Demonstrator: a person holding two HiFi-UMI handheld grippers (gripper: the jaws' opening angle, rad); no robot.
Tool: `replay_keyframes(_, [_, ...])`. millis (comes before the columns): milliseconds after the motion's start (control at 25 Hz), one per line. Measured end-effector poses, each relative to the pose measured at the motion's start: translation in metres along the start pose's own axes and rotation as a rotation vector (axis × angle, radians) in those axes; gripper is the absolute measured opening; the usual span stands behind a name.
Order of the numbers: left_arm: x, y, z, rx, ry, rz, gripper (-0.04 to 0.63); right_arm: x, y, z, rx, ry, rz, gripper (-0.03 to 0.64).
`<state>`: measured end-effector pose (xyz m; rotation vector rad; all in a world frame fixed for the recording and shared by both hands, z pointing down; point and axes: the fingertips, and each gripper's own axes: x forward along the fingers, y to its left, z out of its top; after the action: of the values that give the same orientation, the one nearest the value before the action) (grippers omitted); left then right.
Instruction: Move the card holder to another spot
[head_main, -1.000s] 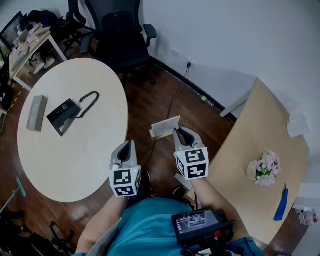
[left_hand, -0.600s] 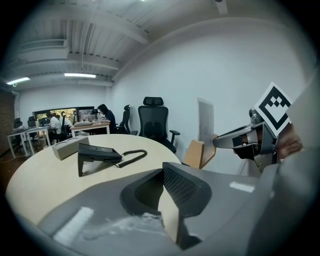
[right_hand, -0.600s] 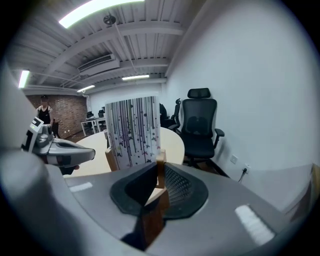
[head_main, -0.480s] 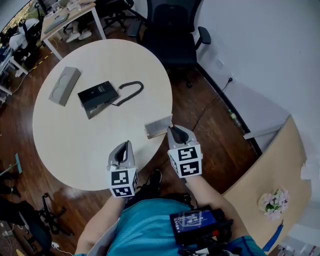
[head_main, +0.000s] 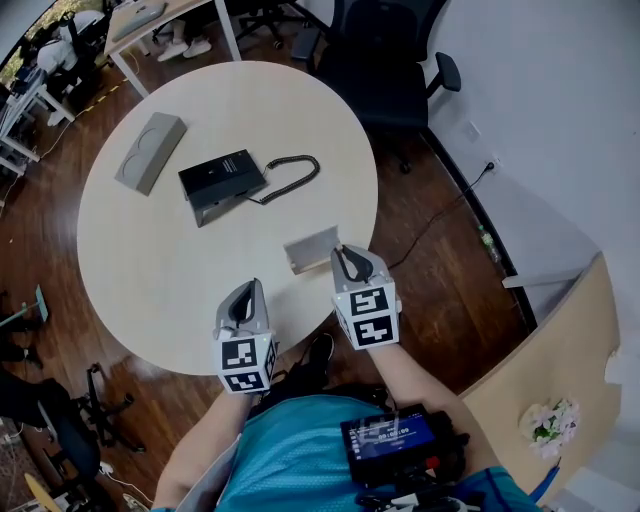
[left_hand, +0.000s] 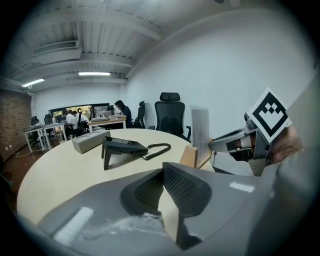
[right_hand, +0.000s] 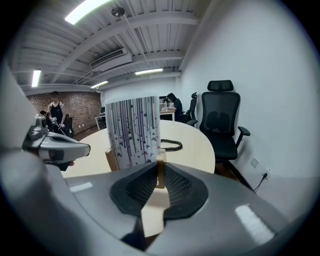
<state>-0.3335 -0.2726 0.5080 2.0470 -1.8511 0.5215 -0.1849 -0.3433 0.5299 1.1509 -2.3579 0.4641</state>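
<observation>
The card holder (head_main: 312, 250) is gripped by the right claw (head_main: 345, 255) at the near right edge of the round worktop (head_main: 150, 290). In the right gripper view the claw (right_hand: 160, 167) is seen closed on one end of the holder's pale wooden base, and a card printed with dark vertical streaks (right_hand: 132, 132) stands upright from that base. Whether the base touches the worktop or is held just above it cannot be told.

The left claw (head_main: 246, 296) is held beside the right one, over the near edge of the worktop, well apart from the holder. In the left gripper view its jaws (left_hand: 167, 185) are seen drawn together with nothing between them; the card holder (left_hand: 200, 135) and the right claw's marker cube (left_hand: 269, 114) are seen beyond, to the right.

Toward the far side of the worktop a black desk device on a tilted stand (head_main: 222, 180) is placed, with a coiled black cord (head_main: 290, 172) lying on the side towards the right edge. Beside it, near the far left edge, a flat grey box (head_main: 150, 152) is laid. A black office chair (head_main: 390, 60) is set on the floor past the far right edge.
</observation>
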Motion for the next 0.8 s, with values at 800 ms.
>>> replay_keyframes(800, [0.009,-0.013,-0.002,0.077,0.025,-0.020,0.009,-0.029,-0.009,0.017,0.002,-0.058,-0.041,0.035])
